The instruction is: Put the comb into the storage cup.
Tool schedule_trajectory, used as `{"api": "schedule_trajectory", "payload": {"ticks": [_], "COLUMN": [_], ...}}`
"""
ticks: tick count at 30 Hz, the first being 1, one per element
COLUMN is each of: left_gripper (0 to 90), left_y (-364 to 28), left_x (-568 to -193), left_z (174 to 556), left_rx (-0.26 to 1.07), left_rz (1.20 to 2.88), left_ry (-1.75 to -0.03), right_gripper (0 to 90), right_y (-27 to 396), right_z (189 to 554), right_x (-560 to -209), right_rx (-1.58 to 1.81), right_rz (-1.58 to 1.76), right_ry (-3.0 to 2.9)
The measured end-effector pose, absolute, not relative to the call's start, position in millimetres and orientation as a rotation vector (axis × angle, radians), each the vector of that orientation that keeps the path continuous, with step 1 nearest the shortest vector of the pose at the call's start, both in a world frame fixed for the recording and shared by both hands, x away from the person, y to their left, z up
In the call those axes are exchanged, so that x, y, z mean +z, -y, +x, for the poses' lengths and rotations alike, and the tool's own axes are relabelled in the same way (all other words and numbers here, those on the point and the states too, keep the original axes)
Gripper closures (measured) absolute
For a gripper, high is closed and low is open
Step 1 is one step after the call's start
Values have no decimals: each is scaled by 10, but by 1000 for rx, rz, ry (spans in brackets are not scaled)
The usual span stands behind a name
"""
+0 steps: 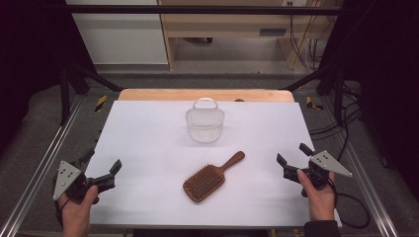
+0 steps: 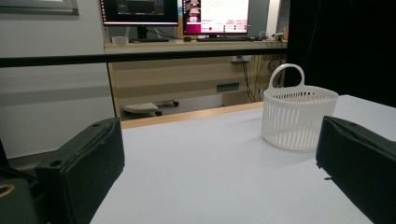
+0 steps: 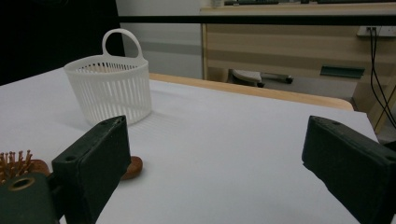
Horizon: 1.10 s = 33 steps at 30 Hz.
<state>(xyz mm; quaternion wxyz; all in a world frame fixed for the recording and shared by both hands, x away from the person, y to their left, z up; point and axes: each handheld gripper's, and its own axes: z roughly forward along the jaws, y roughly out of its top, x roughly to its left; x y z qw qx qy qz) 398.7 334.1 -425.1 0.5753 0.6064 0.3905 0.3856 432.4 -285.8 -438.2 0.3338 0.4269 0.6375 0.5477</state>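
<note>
A brown wooden hairbrush (image 1: 211,177) lies bristles up near the front middle of the white table (image 1: 148,143), its handle pointing back and right. Behind it stands a white slatted basket (image 1: 204,122) with a loop handle, upright and empty as far as I can see. My left gripper (image 1: 101,165) rests at the table's front left corner, open, nothing between its jaws. My right gripper (image 1: 293,154) rests at the front right, also open and empty. The basket (image 2: 299,116) stands ahead in the left gripper view. The right gripper view has the basket (image 3: 111,91) and the brush handle's tip (image 3: 132,168).
The table's wooden far edge (image 1: 205,95) shows behind the white sheet. Metal frame rails (image 1: 39,168) run along both sides. A desk with monitors (image 2: 177,11) stands beyond the table. Cables (image 1: 346,118) hang at the right.
</note>
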Motion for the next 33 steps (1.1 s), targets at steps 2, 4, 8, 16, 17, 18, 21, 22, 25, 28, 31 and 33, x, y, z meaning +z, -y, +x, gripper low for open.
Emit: {"api": "schedule_trajectory", "payload": {"ticks": [2,4,8,16,17,18,21,22,25,28,31,33], "left_gripper": [15,15,15,18,18,18,17,17,18,19,19,20], "left_y": [-3341,-3342,-3339,-3309,-3310,-3315,-3354,-3354,-3373,-3366,-3348,-3332], "left_x": [-4252,-4255,-4264,-4298,-4306,-4304,-4300,-4300,-4303,-4296,-4304,-4301], "left_z": [3990,3995,3999,4010,4013,4018,4018,4018,4018,4013,4012,4017], "left_rx": [904,905,898,886,885,886,891,891,881,878,871,875], "left_rz": [1417,1418,1413,1423,1427,1430,1421,1421,1409,1407,1412,1419], "left_ry": [-921,-923,-929,-945,-949,-949,-960,-960,-968,-961,-962,-956], "right_gripper": [81,85,106,129,131,140,203,218,247,371,432,544], "right_y": [2844,2841,2829,2795,2791,2785,2694,2662,2573,2394,2313,2209], "right_z": [4323,4322,4325,4360,4368,4375,4411,4422,4465,4567,4622,4714], "right_x": [-4386,-4385,-4384,-4382,-4380,-4373,-4311,-4299,-4256,-4110,-4029,-3938], "right_rx": [1416,1413,1414,1403,1394,1388,1369,1368,1346,1296,1289,1282], "right_rz": [1124,1127,1157,1177,1182,1191,1192,1187,1167,1112,1084,1052], "right_ry": [-1672,-1673,-1674,-1698,-1703,-1702,-1716,-1726,-1771,-1843,-1869,-1900]}}
